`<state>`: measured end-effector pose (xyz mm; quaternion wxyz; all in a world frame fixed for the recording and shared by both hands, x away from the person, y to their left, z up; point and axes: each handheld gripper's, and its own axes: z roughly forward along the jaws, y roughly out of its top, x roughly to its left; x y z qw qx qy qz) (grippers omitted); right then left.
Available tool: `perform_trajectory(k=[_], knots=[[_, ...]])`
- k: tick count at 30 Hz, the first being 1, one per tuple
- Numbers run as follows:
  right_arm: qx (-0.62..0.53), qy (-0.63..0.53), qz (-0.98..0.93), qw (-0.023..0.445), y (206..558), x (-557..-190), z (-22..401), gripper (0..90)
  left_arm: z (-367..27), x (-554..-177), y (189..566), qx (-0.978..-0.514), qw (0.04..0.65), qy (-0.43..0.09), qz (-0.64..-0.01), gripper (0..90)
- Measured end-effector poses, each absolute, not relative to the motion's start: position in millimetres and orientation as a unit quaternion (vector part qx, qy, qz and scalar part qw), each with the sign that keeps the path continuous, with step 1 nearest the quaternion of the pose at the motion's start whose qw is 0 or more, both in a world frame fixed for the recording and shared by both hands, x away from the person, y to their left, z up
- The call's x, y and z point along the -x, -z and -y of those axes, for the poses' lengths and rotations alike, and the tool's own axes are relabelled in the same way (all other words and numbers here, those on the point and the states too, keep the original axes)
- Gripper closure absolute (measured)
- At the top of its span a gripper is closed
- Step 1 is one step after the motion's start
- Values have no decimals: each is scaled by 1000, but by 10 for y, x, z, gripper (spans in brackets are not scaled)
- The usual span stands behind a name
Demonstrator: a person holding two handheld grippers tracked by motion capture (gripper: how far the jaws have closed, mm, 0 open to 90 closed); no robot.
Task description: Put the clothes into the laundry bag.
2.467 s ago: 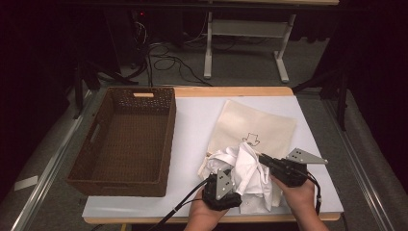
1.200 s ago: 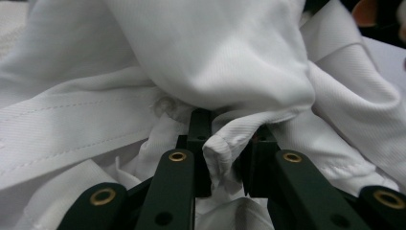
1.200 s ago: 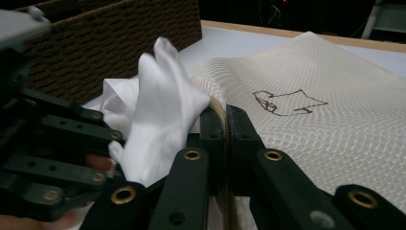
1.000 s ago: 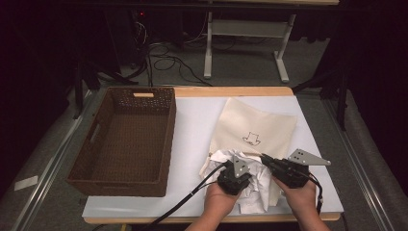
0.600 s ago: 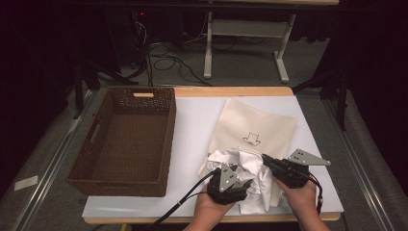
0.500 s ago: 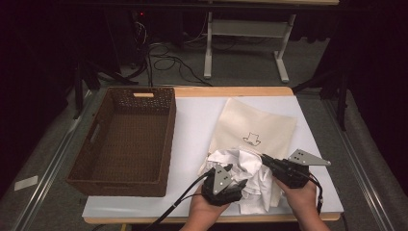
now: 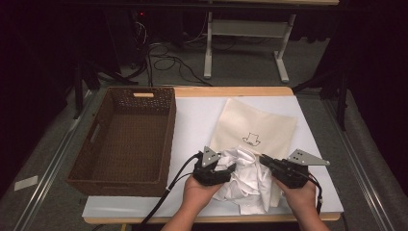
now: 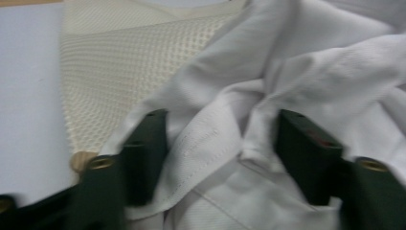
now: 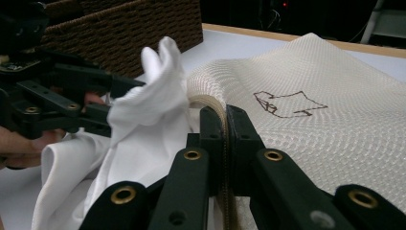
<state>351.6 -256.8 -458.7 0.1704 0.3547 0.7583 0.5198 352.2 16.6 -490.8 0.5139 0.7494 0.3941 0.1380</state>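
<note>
Landmark: the cream mesh bag (image 7: 254, 131), lying flat on the white-covered desk (image 7: 197, 115), small dark printed figure on top.

One white garment (image 7: 246, 179), crumpled, heaped on the near edge of the bag and spilling onto the desk in front of it.

One brown wicker basket (image 7: 122, 137) well to the left of the bag; nothing seen inside.

Two hand-held grippers. Left hand-held gripper (image 7: 227, 168) at the bag's near left corner, jaws half spread and just closing in, folds of the white garment (image 8: 268, 96) bunched between them; the left gripper view is blurred, so the pads probably touch cloth, firm grip unclear. Right hand-held gripper (image 7: 262, 158) at the bag's near edge, jaws pressed together on the bag's rim (image 9: 210, 103), lifting it a little. The garment (image 9: 153, 100) stands between the two grippers.

Beyond the desk: cables and a white frame leg on the floor.
</note>
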Motion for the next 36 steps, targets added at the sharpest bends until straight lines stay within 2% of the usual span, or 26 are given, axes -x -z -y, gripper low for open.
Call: perform_trajectory(k=[3,7,13,31,36], knots=[[-357,-520,-757,170,4590,-3519,2569,880,-112,-3463,4910,-755,511,-143,-385,692],[-354,-520,-758,171,4589,-3524,2566,880,-50,-3389,4899,-760,512,-146,-373,795],[-357,-521,-756,169,4585,-3534,2545,880,118,-3303,4893,-774,510,-151,-344,805],[-348,-543,-744,175,4475,-3483,2558,880,172,-3439,5069,-783,466,-160,-378,795],[-346,-542,-745,177,4483,-3473,2564,880,148,-3434,5050,-769,469,-169,-400,728]])
